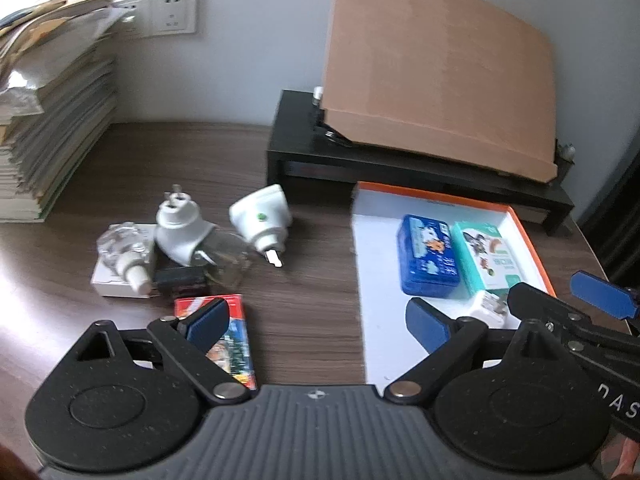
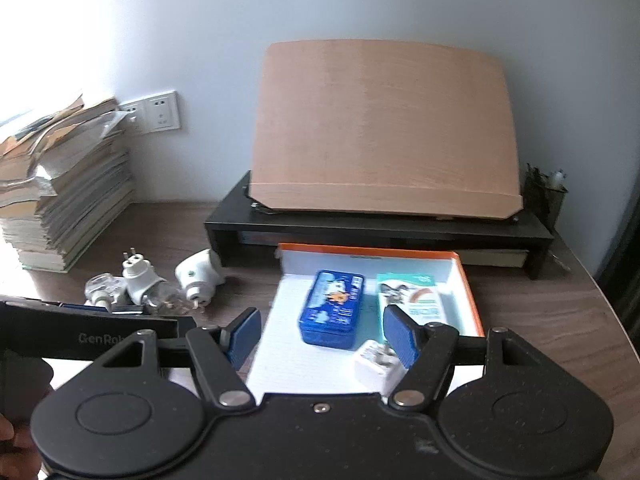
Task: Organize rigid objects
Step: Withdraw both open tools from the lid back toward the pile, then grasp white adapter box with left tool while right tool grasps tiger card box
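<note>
Three items already lie in the tray (image 2: 466,292), a blue tin (image 2: 330,314), a green box (image 2: 412,300) and a white adapter (image 2: 376,368), while plugs (image 1: 260,216) and a red box (image 1: 234,332) wait on the desk (image 1: 304,288), with both the left gripper (image 1: 316,322) and right gripper (image 2: 322,338) spread wide and empty.

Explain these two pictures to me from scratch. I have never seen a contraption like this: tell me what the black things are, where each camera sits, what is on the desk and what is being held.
The black things are hand-held grippers, one in each of a person's hands, each with two blue-padded fingers and a camera looking along them. One picture comes from the left gripper, the other from the right gripper. Both are open and hold nothing. On the wooden desk lies an orange-rimmed tray holding a blue tin, a green-and-white box and a white adapter. Left of the tray lie white plugs, a clear bottle and a red packet. Books are stacked by the wall.
</note>
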`<state>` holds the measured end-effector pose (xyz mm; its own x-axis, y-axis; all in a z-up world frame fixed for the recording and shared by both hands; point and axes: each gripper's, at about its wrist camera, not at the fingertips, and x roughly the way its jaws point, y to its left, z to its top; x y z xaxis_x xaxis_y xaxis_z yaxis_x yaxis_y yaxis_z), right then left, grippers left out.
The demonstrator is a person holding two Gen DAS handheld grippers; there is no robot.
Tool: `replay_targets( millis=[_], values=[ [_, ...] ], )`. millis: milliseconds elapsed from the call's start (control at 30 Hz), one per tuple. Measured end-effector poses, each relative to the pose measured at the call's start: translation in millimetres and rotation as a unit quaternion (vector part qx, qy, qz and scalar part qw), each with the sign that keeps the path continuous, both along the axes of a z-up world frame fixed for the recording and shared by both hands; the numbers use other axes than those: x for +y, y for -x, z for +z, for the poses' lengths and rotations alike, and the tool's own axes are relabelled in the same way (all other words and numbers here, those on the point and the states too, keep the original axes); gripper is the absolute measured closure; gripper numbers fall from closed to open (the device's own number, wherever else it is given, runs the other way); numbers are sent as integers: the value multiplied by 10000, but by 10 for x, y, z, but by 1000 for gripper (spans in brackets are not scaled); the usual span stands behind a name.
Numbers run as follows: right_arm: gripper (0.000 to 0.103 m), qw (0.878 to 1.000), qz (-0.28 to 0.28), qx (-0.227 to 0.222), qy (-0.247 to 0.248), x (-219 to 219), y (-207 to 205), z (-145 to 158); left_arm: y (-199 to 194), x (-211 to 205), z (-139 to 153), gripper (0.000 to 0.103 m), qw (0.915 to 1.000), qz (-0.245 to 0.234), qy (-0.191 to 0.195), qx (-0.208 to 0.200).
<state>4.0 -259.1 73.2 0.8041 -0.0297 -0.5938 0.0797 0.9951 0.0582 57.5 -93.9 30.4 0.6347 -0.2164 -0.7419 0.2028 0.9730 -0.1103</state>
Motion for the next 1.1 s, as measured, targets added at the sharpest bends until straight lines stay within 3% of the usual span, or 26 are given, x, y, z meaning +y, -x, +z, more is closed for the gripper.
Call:
replay_targets(
  millis=[667, 1100],
  values=[
    [23, 9976, 678, 28, 101, 683, -337, -40, -166, 861, -119, 5, 9965, 836, 76, 47],
    [23, 9980, 603, 200, 14, 729, -383, -157, -600, 1283, -322, 5, 9857, 1683, 35, 109]
  ],
)
